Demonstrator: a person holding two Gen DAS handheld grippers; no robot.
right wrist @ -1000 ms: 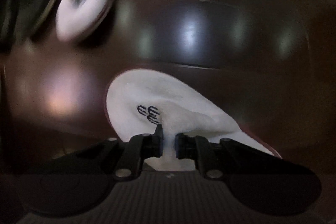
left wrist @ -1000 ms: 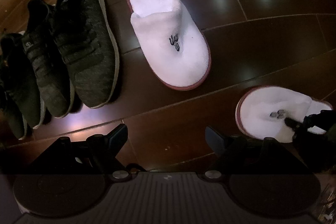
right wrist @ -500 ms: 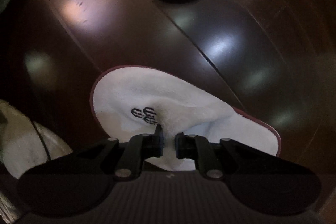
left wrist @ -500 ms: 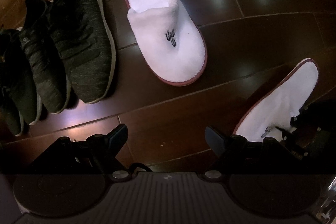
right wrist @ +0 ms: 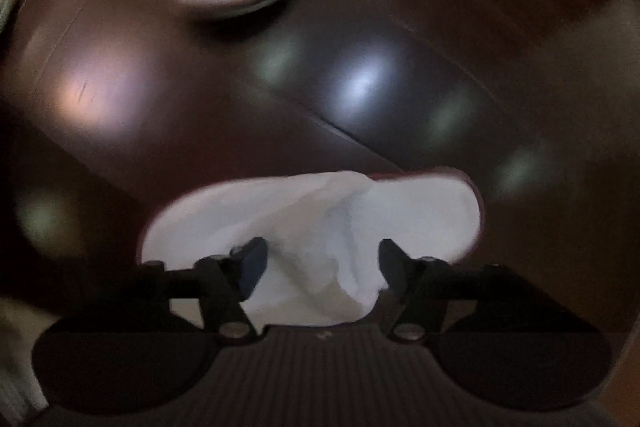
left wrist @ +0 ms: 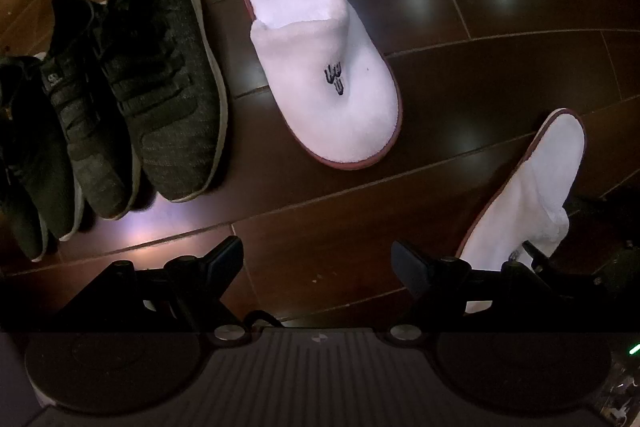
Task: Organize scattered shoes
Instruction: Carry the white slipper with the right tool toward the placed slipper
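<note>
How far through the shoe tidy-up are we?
Done: dark sneakers stand in a row with one white slipper beside them. In hand: the right tongs are open around the second slipper, which lies apart and angled. Left: line it up beside its mate. The left tongs are open and empty.

- floor (left wrist: 500, 7): dark reddish-brown wood planks, glossy, pale light spots on it
- slipper (left wrist: 320, 67) in front of my left tool: white fleece, dark red edging, small navy stitched logo on top
- second slipper (right wrist: 320, 227) by my right tool: same white, same dark red rim
- sneakers (left wrist: 160, 67): dark charcoal knit, speckled grey, black laces, off-white soles
- my left gripper (left wrist: 318, 259): black fingers, grey ribbed body
- my right gripper (right wrist: 322, 255): black too, bluish pad on one finger
</note>
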